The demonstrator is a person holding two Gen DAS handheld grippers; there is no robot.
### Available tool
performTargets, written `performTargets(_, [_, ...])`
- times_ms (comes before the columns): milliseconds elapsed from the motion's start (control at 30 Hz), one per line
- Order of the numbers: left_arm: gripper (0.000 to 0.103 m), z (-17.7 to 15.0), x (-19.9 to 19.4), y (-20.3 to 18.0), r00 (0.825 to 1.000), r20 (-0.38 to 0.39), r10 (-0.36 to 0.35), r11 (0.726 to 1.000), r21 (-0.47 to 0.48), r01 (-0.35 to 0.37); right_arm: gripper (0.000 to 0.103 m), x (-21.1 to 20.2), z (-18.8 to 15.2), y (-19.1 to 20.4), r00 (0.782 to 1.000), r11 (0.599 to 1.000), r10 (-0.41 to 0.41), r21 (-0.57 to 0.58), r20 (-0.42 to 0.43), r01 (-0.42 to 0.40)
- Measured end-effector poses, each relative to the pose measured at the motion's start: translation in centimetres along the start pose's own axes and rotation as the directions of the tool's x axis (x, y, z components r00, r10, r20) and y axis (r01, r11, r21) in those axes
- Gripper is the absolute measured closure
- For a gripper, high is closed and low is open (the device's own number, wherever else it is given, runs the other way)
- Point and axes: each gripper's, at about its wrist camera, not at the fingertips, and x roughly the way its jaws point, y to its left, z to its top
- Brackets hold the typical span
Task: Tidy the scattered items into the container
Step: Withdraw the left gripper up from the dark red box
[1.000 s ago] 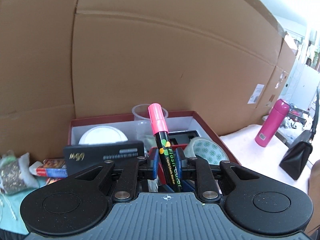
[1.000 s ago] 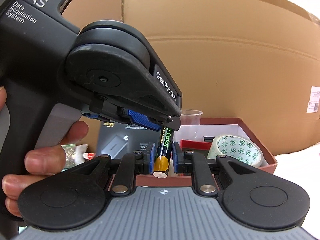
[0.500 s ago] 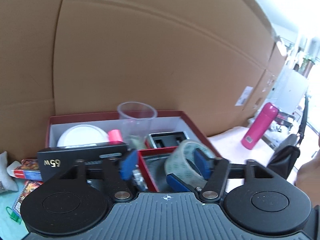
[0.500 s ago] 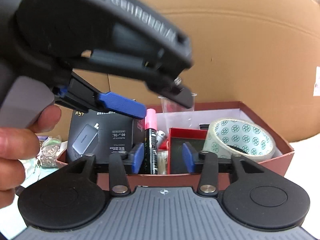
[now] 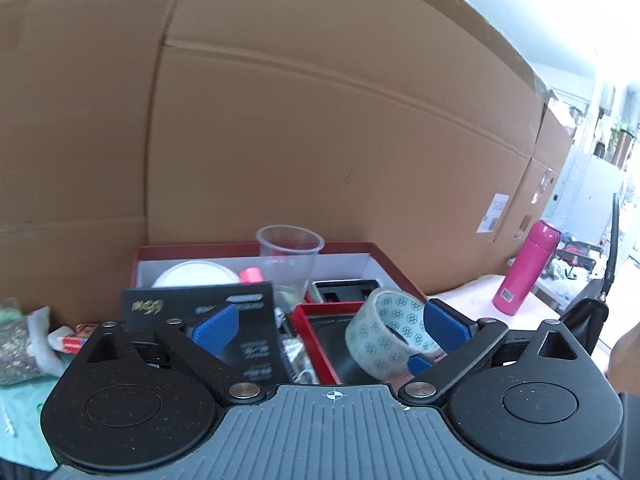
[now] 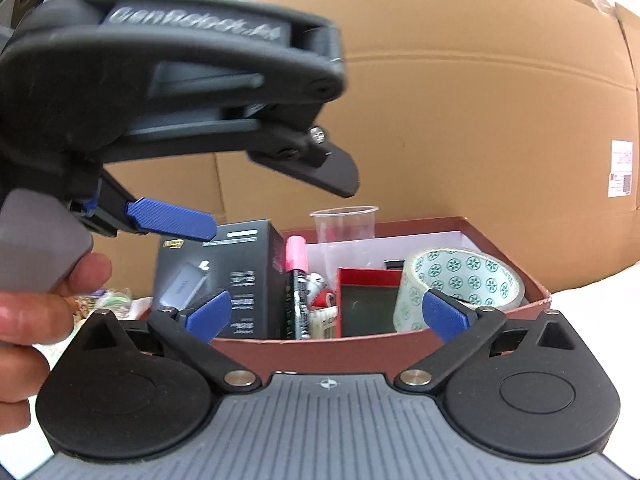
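1. The red box [image 6: 400, 350] stands against a big cardboard wall [image 5: 320, 120] and already looks well filled, so I judge the tidying to be far along.
2. Still outside it, to the left on the table, lie a bag of dried bits [image 5: 16, 344] and a small colourful packet [image 5: 74, 338]; these seem to be what is left.
3. Largest inside is the black charger carton [image 6: 236, 276], standing upright at the left end.
4. Next, the roll of patterned tape [image 6: 464, 280] leans at the right end, beside a smaller red tray [image 6: 368, 300].
5. A white round lid [image 5: 196, 278] and a clear plastic cup [image 5: 290, 258] sit toward the back.
6. The pink-capped marker [image 6: 297, 284] stands upright between the carton and the tray, resting free.
7. The left gripper [image 5: 332, 324] and right gripper [image 6: 332, 312] have both just been opening; their jaws now stand spread wide with nothing clamped between them, the marker let go.
8. A pink bottle [image 5: 524, 268] stands well apart on the right.
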Motion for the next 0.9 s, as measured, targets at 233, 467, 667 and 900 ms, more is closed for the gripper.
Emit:
performTargets(233, [0.0, -2.3, -2.5, 0.7, 0.998, 0.005, 0.061, 0.998, 0.007, -0.061, 0.0, -2.1, -0.9, 1.2, 0.999, 0.999, 0.024, -0.024, -0.024, -0.024])
performTargets(467, [0.0, -3.9, -5.3, 2.3, 0.995, 0.002, 0.098, 0.995, -0.033, -0.098, 0.0, -2.9, -0.3, 3.5, 0.999, 0.998, 0.03, -0.062, -0.038, -0.032])
performTargets(667, [0.0, -5.0, -7.7, 3.1, 0.992, 0.012, 0.129, 0.991, -0.041, -0.128, 0.0, -4.0, -0.8, 5.9, 0.999, 0.996, 0.026, -0.08, -0.026, -0.028])
performTargets(900, [0.0, -6.4, -9.7, 3.9, 0.99, -0.006, 0.142, 0.988, -0.063, -0.142, 0.0, -5.9, -0.9, 8.1, 0.999, 0.994, 0.043, -0.099, -0.023, -0.045])
